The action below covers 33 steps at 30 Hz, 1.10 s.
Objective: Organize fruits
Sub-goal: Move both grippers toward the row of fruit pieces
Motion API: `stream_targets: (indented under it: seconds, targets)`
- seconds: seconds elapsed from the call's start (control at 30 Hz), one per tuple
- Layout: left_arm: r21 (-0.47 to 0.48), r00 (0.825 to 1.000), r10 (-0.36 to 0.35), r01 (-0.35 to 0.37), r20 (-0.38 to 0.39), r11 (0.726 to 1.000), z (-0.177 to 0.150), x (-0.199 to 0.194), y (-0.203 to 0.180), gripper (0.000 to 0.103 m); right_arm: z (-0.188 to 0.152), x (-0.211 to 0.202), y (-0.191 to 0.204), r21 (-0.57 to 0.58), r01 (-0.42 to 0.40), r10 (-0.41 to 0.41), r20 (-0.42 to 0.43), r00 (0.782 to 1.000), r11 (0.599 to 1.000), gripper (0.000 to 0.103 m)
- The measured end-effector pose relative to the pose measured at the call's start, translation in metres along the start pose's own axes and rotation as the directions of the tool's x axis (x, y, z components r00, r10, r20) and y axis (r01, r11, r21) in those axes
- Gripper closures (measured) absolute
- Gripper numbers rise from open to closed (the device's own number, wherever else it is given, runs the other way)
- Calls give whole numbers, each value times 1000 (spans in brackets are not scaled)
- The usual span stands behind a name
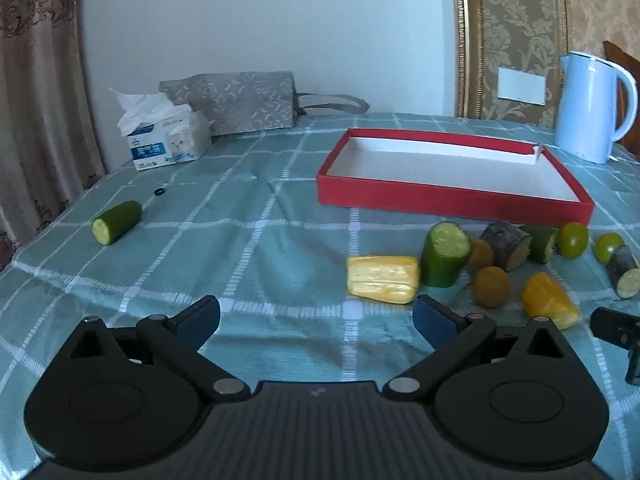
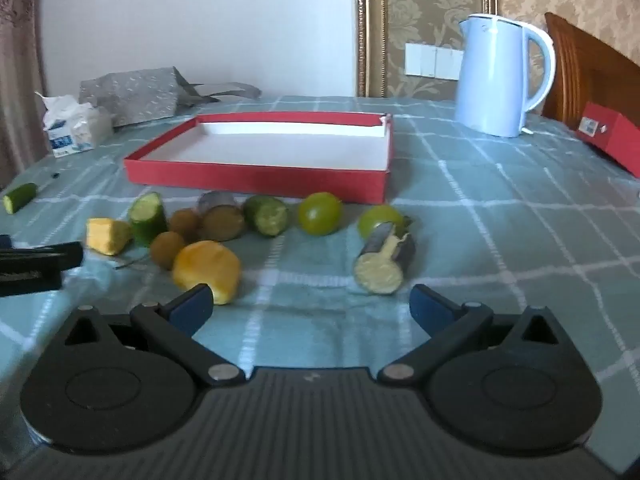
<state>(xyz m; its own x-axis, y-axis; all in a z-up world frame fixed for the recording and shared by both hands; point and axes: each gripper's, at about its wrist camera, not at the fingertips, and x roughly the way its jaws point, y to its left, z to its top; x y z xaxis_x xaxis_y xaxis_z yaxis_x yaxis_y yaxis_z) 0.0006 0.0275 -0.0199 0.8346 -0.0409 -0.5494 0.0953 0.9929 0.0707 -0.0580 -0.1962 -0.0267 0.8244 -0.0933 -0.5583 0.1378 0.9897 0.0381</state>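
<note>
Left wrist view: left gripper, fingers spread wide, holding nothing. Shallow red cardboard tray with white inside at 1 o'clock. Yellow wrapped block just ahead; cut green cucumber stub touching it. Lone cucumber piece at 10 o'clock.

Right wrist view: right gripper, fingers spread, holding nothing. Round yellow fruit piece at 11 o'clock; grey-skinned cut cylinder at 1 o'clock. Pale blue kettle beyond the tray.

On the desk: three green cucumber pieces, one alone near the left edge, two in the cluster. Two yellow chunks. Two brown kiwis. Two green round fruits. Two dark-skinned pieces. One red tray, one kettle, one tissue pack.
</note>
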Motion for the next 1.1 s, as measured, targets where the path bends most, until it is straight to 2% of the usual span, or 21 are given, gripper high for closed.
stream_targets:
  seconds: [0.2, 0.5, 0.7, 0.8, 0.9, 1.1]
  targets:
    - [-36, 1000, 21, -21, -4, 999, 4, 4, 9, 0, 1, 12, -12, 63, 17, -16, -26, 1000, 998, 0]
    - [-2, 1000, -10, 10, -11, 1000, 8, 16, 1, 0, 1, 21, -18, 128, 0, 6, -42, 999, 992, 0]
    - [3, 1000, -25, 25, -14, 1000, 13, 27, -1, 0, 3, 20, -18, 109, 12, -12, -7, 1000, 994, 0]
    - [-11, 999, -42, 42, -6, 999, 13, 29, 1, 0, 5, 17, -18, 94, 69, -72, 28, 997, 993, 0]
    - [-8, 999, -54, 54, -1, 998, 13, 30, 2, 0, 5, 21, -15, 48, 120, -122, 28, 992, 992, 0]
    - [-4, 997, -71, 71, 7, 997, 13, 26, 3, 0, 3, 23, -13, 56, 85, -84, -5, 996, 995, 0]
